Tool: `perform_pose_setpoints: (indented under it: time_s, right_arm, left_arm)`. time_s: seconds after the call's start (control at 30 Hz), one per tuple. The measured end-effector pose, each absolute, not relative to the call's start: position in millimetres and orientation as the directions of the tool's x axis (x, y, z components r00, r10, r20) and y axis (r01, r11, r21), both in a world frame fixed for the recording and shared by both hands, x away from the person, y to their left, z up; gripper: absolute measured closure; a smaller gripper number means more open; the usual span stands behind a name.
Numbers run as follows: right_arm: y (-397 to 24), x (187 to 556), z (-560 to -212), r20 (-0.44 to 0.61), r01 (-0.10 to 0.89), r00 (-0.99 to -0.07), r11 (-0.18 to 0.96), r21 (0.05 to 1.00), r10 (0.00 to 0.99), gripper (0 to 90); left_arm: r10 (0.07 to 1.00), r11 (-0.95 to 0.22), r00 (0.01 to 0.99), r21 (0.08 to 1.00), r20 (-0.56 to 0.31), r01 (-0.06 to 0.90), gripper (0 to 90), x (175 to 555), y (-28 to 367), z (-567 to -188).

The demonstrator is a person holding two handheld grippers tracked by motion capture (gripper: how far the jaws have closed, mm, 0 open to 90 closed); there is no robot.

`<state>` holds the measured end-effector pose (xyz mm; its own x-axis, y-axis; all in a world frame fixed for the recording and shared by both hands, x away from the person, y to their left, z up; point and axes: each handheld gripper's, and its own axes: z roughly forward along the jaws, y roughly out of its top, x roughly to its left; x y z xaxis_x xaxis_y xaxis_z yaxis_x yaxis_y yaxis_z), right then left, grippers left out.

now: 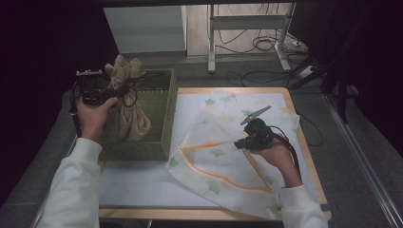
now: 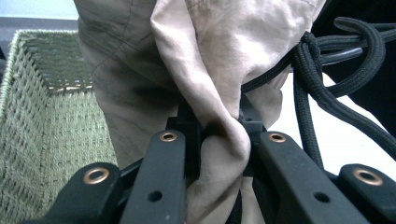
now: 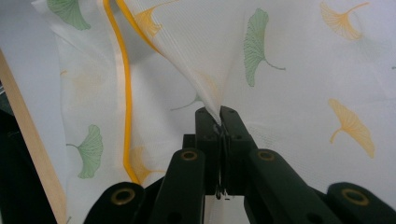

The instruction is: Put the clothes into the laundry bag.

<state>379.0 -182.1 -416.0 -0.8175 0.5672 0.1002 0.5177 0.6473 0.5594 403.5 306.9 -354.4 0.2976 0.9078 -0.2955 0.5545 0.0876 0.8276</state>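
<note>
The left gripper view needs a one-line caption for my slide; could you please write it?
Left gripper shut on beige cloth above a green woven basket.

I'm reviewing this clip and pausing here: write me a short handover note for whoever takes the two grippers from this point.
Left gripper: shut on the beige garment, pinching a fold of it; the garment hangs bunched over the green woven basket at the table's left.
Right gripper: shut on the top layer of the mesh bag, white with a ginkgo leaf print and an orange zipper, lifting it so the mouth gapes.
Done: garment gripped and raised, bag held open.
Left, as I judge it: carry the garment across to the bag mouth, feed it in, release, then close the zipper.
</note>
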Motion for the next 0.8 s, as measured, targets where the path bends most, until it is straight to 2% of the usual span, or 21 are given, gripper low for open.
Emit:
perform_pose_setpoints:
  time_s: [0.8]
  right_arm:
    - [-183.0, 378.8, -415.4, 0.099, 0.52, -0.815, 0.645, 0.56, 0.571, 86.2]
  left_arm:
    - [0.889, 0.069, 0.365, 0.869, -0.276, 0.491, 77.7, 384.7, 295.9, -337.5]
